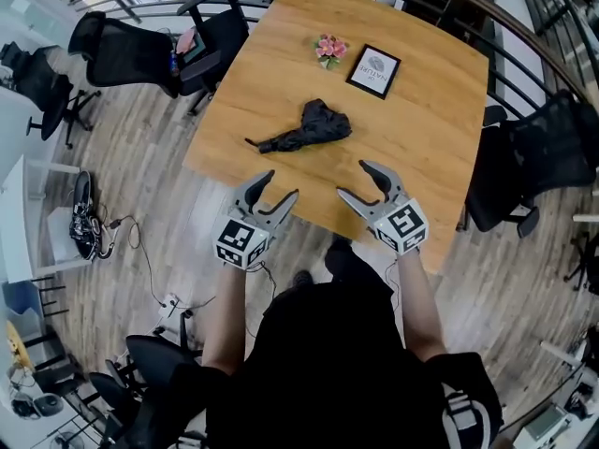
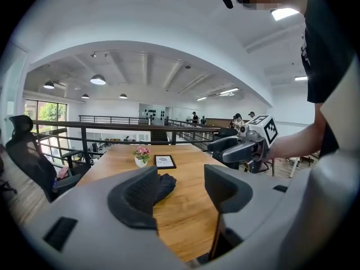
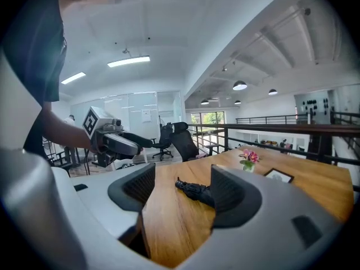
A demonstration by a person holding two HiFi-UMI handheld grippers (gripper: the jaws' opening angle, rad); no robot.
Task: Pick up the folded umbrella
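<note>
The folded umbrella (image 1: 304, 131) lies in the middle of a wooden bench (image 1: 271, 59), with a flower pot (image 1: 329, 49) and framed picture (image 1: 374, 70) beyond it. The left gripper (image 1: 281, 185) and right gripper (image 1: 353, 179) hang open and empty at the near edge. Office chairs (image 1: 131, 54) stand on the plank floor (image 1: 140, 166).
</note>
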